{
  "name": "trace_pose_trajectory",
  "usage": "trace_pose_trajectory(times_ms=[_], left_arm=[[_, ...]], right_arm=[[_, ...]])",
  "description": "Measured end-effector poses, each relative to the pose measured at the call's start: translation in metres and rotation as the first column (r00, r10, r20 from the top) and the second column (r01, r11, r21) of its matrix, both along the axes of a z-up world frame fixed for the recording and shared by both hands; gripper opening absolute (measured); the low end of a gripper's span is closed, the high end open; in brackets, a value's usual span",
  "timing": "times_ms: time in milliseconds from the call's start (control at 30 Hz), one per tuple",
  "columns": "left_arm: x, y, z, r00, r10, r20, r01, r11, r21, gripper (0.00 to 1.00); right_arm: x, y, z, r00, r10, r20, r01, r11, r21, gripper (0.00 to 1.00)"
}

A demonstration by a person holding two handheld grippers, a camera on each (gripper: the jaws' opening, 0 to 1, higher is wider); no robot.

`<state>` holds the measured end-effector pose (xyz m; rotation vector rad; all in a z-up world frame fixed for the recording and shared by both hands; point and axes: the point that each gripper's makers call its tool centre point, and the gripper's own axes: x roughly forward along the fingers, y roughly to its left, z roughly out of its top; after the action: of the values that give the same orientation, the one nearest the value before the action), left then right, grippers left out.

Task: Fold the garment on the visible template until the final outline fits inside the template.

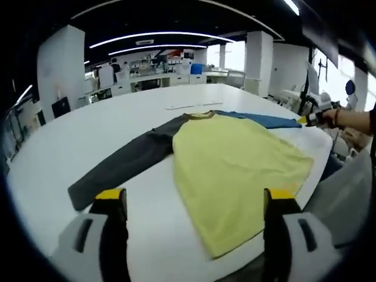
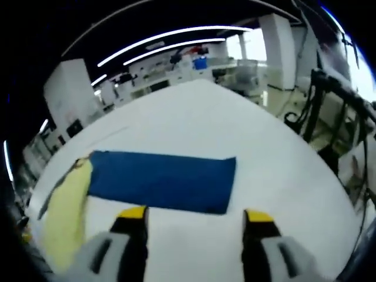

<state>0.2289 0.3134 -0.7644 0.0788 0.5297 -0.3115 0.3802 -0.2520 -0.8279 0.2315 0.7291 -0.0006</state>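
A long-sleeved shirt lies flat on the white table [image 1: 117, 117]. Its yellow body [image 1: 235, 170] spreads toward me, a dark grey sleeve [image 1: 126, 161] runs to the lower left, and a blue sleeve [image 1: 267, 120] runs to the right. My left gripper [image 1: 197, 202] is open just short of the shirt's hem and the grey cuff. At the blue sleeve's far end the right gripper [image 1: 310, 119] comes in, held by a hand. In the right gripper view the blue sleeve [image 2: 161, 181] lies straight across, the yellow body [image 2: 67, 217] at left. My right gripper [image 2: 195, 220] is open above the cuff's near edge.
A pale strip [image 1: 188, 106] lies on the table beyond the collar. Desks, monitors and white pillars [image 1: 258, 61] stand behind the table. The table's edge [image 2: 317, 158] curves away at right, with dark stands and cables [image 2: 329, 111] past it.
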Motion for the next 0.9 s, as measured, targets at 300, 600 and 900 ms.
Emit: trace_pose_trajectory(times_ms=[300, 600, 900], left_arm=[[-0.002, 0.003, -0.002, 1.000, 0.028, -0.014, -0.028, 1.000, 0.003, 0.90], [0.001, 0.011, 0.003, 0.998, 0.063, 0.008, -0.063, 0.998, -0.006, 0.82], [-0.004, 0.006, -0.001, 0.999, 0.049, -0.017, -0.049, 0.999, 0.002, 0.83]], right_arm=[[0.003, -0.014, -0.009, 0.998, 0.000, -0.058, -0.006, 0.994, -0.108, 0.24], [0.001, -0.020, -0.014, 0.996, -0.025, -0.087, 0.012, 0.989, -0.150, 0.12], [0.003, -0.023, -0.015, 0.990, -0.094, -0.108, 0.084, 0.992, -0.097, 0.02]])
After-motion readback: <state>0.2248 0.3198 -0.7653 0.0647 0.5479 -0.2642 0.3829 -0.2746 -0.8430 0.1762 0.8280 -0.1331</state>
